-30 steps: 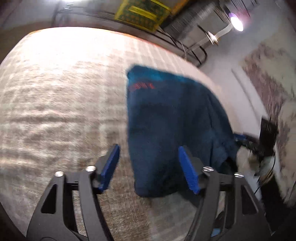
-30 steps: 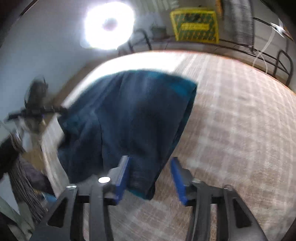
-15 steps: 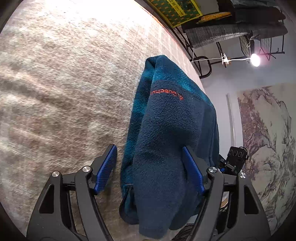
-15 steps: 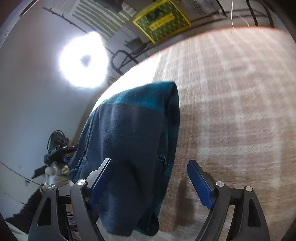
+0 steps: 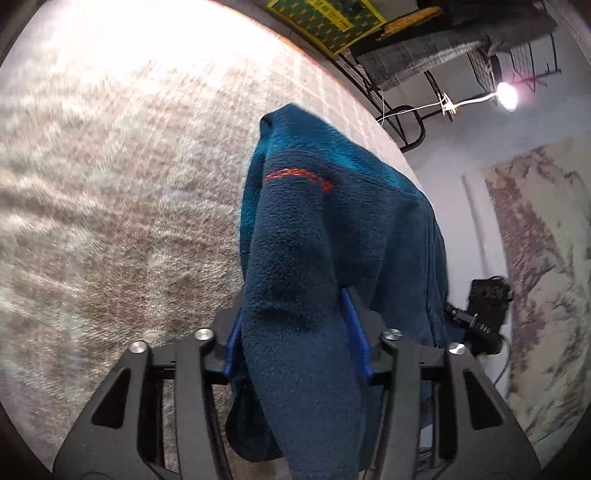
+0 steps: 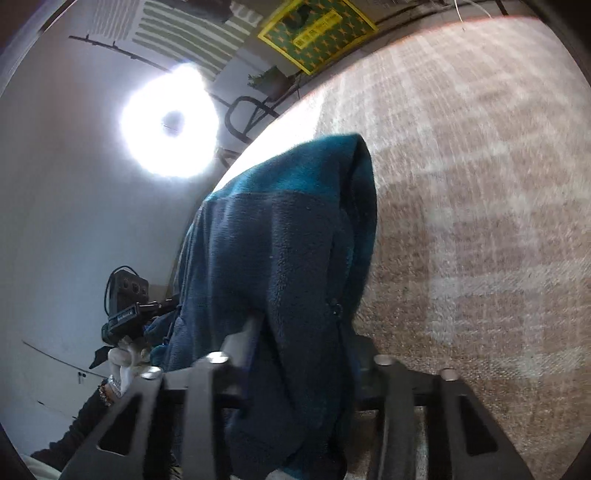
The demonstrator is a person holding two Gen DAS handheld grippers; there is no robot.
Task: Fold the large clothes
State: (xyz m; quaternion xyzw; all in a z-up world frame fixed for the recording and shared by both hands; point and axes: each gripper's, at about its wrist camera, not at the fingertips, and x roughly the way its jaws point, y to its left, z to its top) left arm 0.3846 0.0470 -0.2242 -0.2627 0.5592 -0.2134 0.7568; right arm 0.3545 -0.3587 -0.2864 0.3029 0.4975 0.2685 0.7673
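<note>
A dark blue fleece jacket (image 5: pixel 332 236) with a teal yoke and orange chest lettering lies folded lengthwise on a beige plaid bed cover (image 5: pixel 110 184). My left gripper (image 5: pixel 295 332) is shut on a thick fold at the jacket's near end; cloth hangs over the jaws. In the right wrist view the same jacket (image 6: pixel 288 243) runs away from me, and my right gripper (image 6: pixel 299 354) is shut on its near edge, the fingertips hidden by cloth.
The bed cover (image 6: pixel 480 221) spreads wide beside the jacket. A ring light (image 6: pixel 170 122) glares at the far left. A yellow-green patterned box (image 5: pixel 325 18) and metal racks stand behind the bed. The other gripper's black body (image 5: pixel 484 314) shows beyond the jacket.
Both grippers went from open, straddling the jacket's near end, to shut on its folds. The jacket's near end is now bunched up between the jaws.
</note>
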